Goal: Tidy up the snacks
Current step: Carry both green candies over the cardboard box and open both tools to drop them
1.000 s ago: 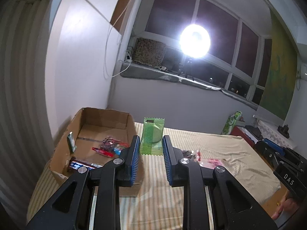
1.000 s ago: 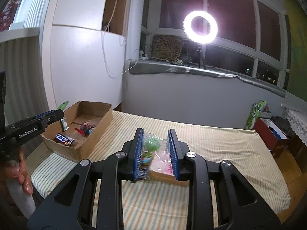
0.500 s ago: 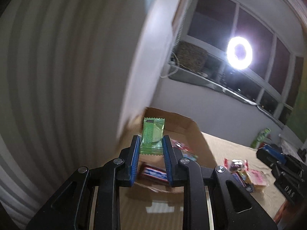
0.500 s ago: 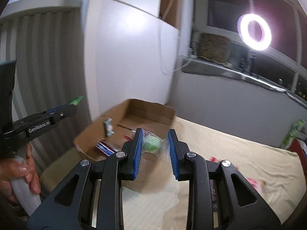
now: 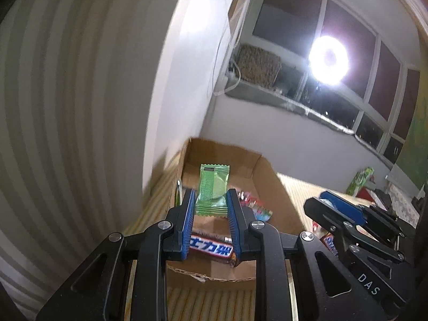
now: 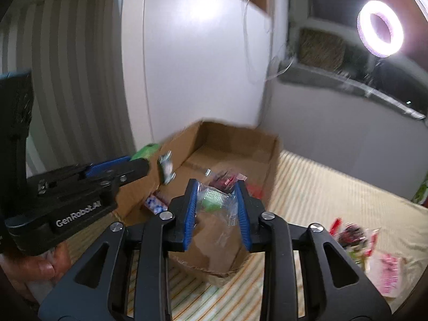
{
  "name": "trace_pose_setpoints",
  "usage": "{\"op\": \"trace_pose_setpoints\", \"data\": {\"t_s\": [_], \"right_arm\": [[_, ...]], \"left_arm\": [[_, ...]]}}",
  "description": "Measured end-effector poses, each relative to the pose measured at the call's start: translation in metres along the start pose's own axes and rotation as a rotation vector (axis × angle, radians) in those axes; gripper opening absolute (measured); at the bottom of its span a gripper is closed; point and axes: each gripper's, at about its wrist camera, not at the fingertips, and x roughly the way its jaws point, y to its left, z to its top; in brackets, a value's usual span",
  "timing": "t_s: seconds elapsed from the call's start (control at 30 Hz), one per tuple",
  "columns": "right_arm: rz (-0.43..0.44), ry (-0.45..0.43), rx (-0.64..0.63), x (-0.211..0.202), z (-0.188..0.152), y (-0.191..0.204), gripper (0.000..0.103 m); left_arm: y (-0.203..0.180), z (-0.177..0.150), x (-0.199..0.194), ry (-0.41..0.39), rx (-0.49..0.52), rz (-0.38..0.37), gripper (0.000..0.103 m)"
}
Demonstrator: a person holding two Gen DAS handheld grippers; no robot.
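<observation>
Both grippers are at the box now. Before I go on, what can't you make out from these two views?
- Right gripper: jaws opening around the clear packet; blur hides whether the pads touch it.
- Box floor: near part hidden by the left gripper and green packet.
- Snack bar: ends covered by the fingers.
- Loose snacks on the bed: too blurred to identify.
</observation>
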Motion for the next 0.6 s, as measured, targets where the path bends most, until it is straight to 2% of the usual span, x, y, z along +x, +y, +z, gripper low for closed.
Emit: {"op": "trace_pose_setpoints", "data": {"t_s": [0.07,0.1,0.13,0.2,0.33,0.6], "right_arm": [[-0.012,0.007,-0.001,0.004,-0.007,0.001,0.049],[-0.007,0.008,0.005,0.005,-0.01,0.0,0.05],[-0.001,0.014,0.007,0.007,-0.012,-0.001,0.05],[0.004,0.032,0.002,0.01,-0.017,0.0,0.05],[0.02,0.063,-0.009,0.016,-0.028,0.007,0.05],[0.056,0.061,-0.006,0.01,-0.033,0.027,0.05]], "left_arm": [[0.001,-0.004,0.009,0.051,0.011,0.011,0.027],[0.003,-0.005,0.012,0.073,0.012,0.029,0.052],[0.003,-0.006,0.014,0.084,0.001,0.031,0.061],[0.006,-0.009,0.009,0.069,-0.009,0.006,0.062],[-0.001,-0.015,0.001,0.055,0.026,0.013,0.068],[0.007,-0.017,0.007,0.036,0.071,0.022,0.068]]}}
